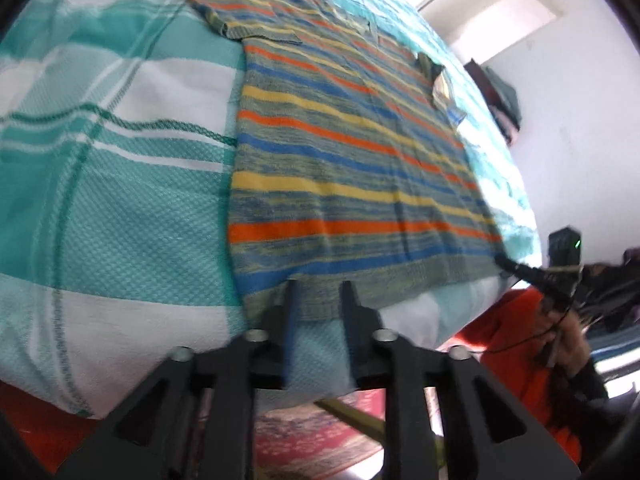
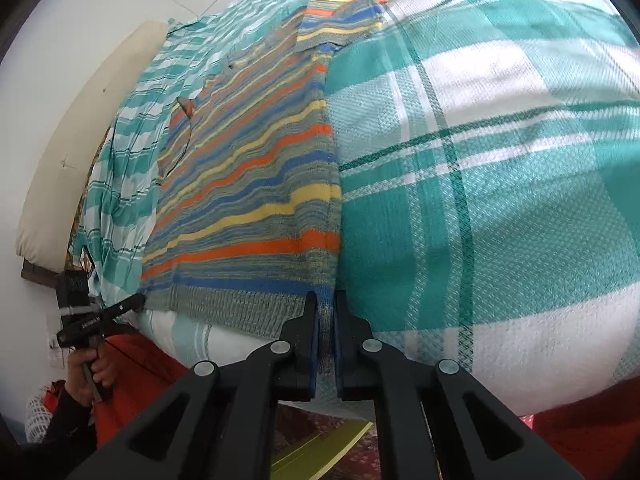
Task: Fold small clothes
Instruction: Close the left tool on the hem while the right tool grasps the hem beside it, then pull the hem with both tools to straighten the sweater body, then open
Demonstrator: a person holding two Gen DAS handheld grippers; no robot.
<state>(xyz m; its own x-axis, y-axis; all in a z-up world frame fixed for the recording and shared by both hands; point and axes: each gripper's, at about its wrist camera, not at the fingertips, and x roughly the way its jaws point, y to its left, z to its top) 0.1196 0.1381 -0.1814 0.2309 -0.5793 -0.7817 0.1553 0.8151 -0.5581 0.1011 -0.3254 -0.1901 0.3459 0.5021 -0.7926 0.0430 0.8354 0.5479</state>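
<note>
Striped shirt (image 2: 248, 184) hem corner between R gripper (image 2: 327, 300) fingers.

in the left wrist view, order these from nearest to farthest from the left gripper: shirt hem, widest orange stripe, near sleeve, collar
From the left gripper:
1. Shirt hem, right at the fingertips, at the bed's near edge.
2. Widest orange stripe, just beyond the hem, across the shirt.
3. Near sleeve, far up on the left.
4. Collar, top centre-right; close to the sleeve, so this last pair is nearly level.
</note>
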